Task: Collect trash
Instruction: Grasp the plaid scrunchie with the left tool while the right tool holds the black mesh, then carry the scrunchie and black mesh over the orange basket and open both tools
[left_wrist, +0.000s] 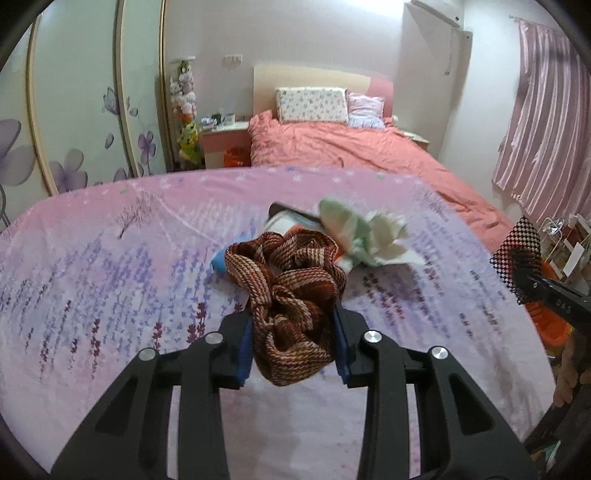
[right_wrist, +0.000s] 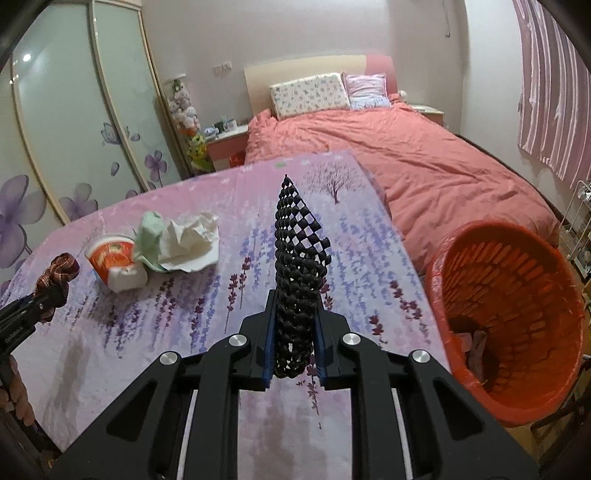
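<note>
Right now my left gripper (left_wrist: 293, 349) clamped on bunched rust-brown woven cloth (left_wrist: 291, 291), right gripper (right_wrist: 294, 349) clamped on black foam mesh sleeve (right_wrist: 295, 266), both above lavender-print table (right_wrist: 147, 325), orange plastic basket (right_wrist: 517, 317) beside table.

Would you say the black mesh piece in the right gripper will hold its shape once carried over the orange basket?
Probably not: the black mesh looks soft and bunched where the fingers squeeze it. Its open lattice suggests it is light, and it would likely drop limply into the orange basket.

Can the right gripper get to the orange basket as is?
Probably yes. The right gripper, shut on black mesh, has the orange basket just to its right past the table edge, mouth open, nothing between.
</note>
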